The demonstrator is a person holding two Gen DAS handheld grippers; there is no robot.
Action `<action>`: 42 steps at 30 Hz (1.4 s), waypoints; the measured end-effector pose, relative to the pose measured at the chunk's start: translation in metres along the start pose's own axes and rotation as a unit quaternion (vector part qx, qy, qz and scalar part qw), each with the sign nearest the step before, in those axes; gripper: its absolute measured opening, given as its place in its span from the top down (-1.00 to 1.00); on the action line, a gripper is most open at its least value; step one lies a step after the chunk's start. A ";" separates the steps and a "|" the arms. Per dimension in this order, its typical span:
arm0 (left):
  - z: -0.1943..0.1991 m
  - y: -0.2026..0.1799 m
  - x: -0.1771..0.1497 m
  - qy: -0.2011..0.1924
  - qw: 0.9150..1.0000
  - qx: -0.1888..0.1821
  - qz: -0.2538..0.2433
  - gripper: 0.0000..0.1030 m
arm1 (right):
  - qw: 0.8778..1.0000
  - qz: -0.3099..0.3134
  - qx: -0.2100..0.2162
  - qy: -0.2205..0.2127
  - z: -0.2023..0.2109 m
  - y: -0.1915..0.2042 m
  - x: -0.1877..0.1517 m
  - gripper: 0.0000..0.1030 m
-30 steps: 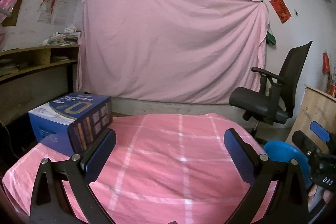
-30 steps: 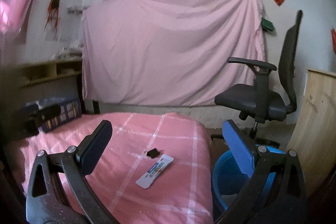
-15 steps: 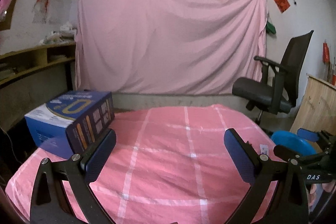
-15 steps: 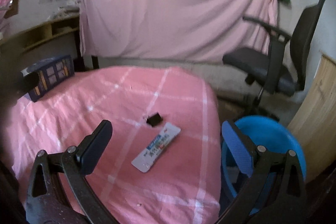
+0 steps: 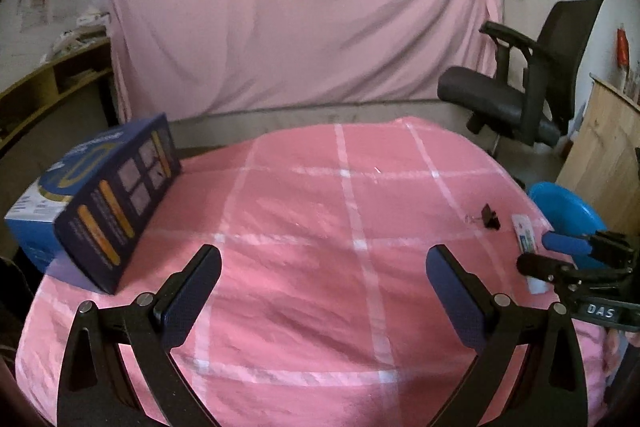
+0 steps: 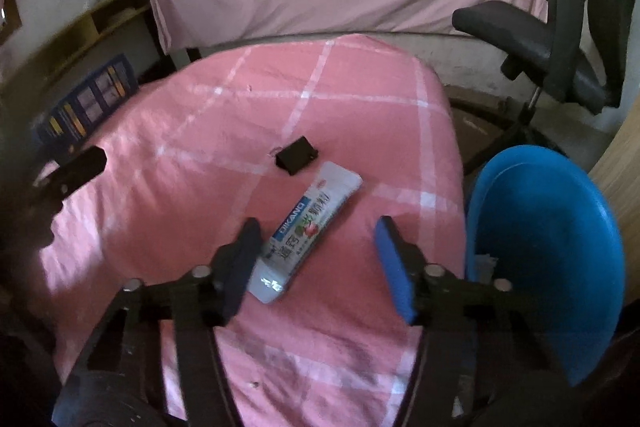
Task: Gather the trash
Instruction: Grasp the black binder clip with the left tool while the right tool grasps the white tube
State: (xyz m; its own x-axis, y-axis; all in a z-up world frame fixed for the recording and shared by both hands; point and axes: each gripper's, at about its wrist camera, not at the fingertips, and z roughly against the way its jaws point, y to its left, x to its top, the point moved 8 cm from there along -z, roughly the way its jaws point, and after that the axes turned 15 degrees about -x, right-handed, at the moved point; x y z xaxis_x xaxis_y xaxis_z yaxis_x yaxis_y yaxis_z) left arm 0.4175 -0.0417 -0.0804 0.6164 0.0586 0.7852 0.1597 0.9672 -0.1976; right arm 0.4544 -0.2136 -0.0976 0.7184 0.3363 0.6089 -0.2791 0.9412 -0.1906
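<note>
A white sachet wrapper (image 6: 310,227) with blue and green print lies flat on the pink checked cloth (image 6: 248,131) near the table's right edge; in the left wrist view it (image 5: 525,233) shows at the right. My right gripper (image 6: 318,251) is open and low over the wrapper's near end, its left finger beside it; it also shows in the left wrist view (image 5: 548,251). A black binder clip (image 6: 297,155) lies just beyond the wrapper. My left gripper (image 5: 320,283) is open and empty above the cloth. A blue bin (image 6: 548,247) stands beside the table on the right.
A dark blue box (image 5: 100,195) stands on the table's left side. A black office chair (image 5: 528,87) is behind the bin. A wooden cabinet (image 5: 604,155) is at the right. A pink sheet (image 5: 304,11) hangs on the back wall.
My right gripper has dropped and moved forward over the wrapper, its jaws narrower than before. My left gripper has tilted down a little toward the cloth.
</note>
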 end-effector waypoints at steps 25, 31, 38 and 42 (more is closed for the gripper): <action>-0.092 -0.093 0.009 0.121 0.978 -0.157 -0.062 0.17 | 0.998 -0.032 0.049 -0.012 0.003 -0.023 -0.006 0.14; -0.100 -0.097 0.013 0.124 0.977 -0.164 -0.058 0.17 | 0.997 -0.046 0.060 -0.016 0.005 -0.026 -0.008 0.14; -0.106 -0.101 0.017 0.123 0.975 -0.179 -0.044 0.31 | 0.996 -0.053 0.069 -0.016 0.004 -0.027 -0.009 0.14; -0.107 -0.104 0.017 0.126 0.973 -0.191 -0.040 0.52 | 0.996 -0.052 0.069 -0.016 0.004 -0.027 -0.009 0.14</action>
State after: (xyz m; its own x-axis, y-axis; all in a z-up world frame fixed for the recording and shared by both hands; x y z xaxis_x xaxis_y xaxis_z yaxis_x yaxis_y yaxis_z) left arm 0.4938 -0.1674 -0.1091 0.7516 -0.1224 0.6482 0.4603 0.8012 -0.3825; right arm 0.4531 -0.2424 -0.0947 0.7282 0.2337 0.6443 -0.2908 0.9566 -0.0184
